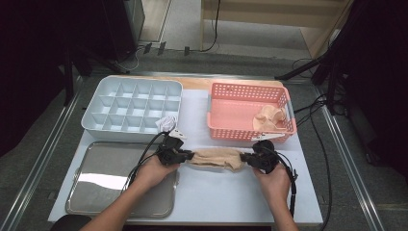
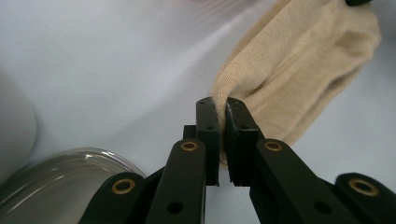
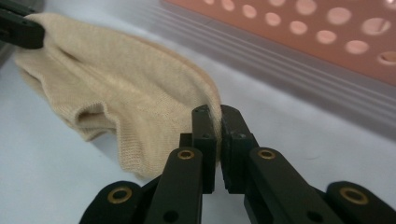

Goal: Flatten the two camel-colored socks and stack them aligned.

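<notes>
We hold the beige sock [image 1: 214,158] stretched on the white desk [image 1: 211,192], its long axis running left to right in front of the pink basket [image 1: 250,134]. The left hand-held gripper [image 1: 185,156] and right hand-held gripper [image 1: 246,157] each clamp one end; the pinched edges are hidden between the jaws.

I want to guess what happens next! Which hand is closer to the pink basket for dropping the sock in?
Probably the right. The right gripper pinches the beige sock just below the pink basket; the left gripper sits nearer the metal tray.
</notes>
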A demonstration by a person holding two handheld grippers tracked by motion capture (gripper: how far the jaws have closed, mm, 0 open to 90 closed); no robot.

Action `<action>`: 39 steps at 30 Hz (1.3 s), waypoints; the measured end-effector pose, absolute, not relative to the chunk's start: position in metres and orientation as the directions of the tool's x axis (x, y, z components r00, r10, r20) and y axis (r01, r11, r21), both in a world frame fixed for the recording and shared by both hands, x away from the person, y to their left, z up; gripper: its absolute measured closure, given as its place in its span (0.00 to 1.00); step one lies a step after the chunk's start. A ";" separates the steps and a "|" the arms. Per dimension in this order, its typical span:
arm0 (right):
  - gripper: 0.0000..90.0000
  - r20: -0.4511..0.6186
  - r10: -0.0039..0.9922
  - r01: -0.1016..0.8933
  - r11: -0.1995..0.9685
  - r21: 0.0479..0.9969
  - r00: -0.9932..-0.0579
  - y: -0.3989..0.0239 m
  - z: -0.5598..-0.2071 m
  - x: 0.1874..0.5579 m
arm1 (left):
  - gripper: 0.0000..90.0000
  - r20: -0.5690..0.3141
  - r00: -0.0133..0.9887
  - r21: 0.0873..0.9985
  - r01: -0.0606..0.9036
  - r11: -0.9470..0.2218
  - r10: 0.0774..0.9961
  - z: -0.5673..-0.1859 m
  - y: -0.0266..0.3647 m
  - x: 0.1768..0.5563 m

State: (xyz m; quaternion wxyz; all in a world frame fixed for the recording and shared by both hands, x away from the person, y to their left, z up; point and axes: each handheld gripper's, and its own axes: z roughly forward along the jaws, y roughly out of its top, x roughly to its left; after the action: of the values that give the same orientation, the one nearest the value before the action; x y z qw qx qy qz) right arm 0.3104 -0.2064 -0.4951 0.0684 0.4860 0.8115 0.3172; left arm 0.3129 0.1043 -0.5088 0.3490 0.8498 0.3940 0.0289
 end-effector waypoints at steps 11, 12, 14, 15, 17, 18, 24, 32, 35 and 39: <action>0.96 0.232 0.811 0.745 0.328 0.581 -0.538 -0.203 -0.494 0.312 | 0.78 -0.270 0.701 0.641 0.642 -0.420 0.660 -0.504 0.102 0.309; 0.96 0.233 0.808 0.744 0.331 0.581 -0.541 -0.203 -0.494 0.313 | 0.75 -0.266 0.707 0.647 0.635 -0.422 0.655 -0.502 0.103 0.308; 0.96 0.238 0.806 0.746 0.331 0.578 -0.542 -0.203 -0.493 0.313 | 0.73 -0.262 0.709 0.654 0.629 -0.420 0.655 -0.499 0.104 0.308; 0.96 0.241 0.806 0.747 0.330 0.577 -0.541 -0.203 -0.493 0.313 | 0.71 -0.263 0.710 0.657 0.628 -0.418 0.653 -0.497 0.104 0.307; 0.96 0.245 0.804 0.746 0.327 0.580 -0.542 -0.203 -0.492 0.313 | 0.69 -0.260 0.714 0.661 0.623 -0.418 0.650 -0.495 0.104 0.307; 0.96 0.249 0.803 0.749 0.325 0.577 -0.541 -0.203 -0.491 0.313 | 0.68 -0.256 0.716 0.661 0.620 -0.423 0.649 -0.493 0.104 0.307; 0.96 0.252 0.800 0.748 0.329 0.576 -0.545 -0.203 -0.491 0.313 | 0.68 -0.257 0.723 0.672 0.611 -0.419 0.641 -0.490 0.103 0.308; 0.95 0.270 0.794 0.752 0.320 0.576 -0.545 -0.203 -0.489 0.314 | 0.69 -0.272 0.730 0.688 0.603 -0.405 0.627 -0.484 0.101 0.308; 0.95 0.277 0.793 0.756 0.317 0.572 -0.542 -0.202 -0.488 0.314 | 0.69 -0.275 0.733 0.691 0.600 -0.403 0.622 -0.484 0.101 0.308; 0.95 0.282 0.793 0.759 0.313 0.570 -0.540 -0.202 -0.488 0.314 | 0.74 -0.290 0.744 0.693 0.597 -0.405 0.601 -0.483 0.096 0.308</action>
State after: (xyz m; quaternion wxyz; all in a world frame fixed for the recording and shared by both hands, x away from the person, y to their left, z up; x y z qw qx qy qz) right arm 0.3144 -0.2018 -0.4883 0.0252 0.4791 0.8100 0.3373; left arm 0.3078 0.0960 -0.4828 0.4121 0.8381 0.3574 0.0027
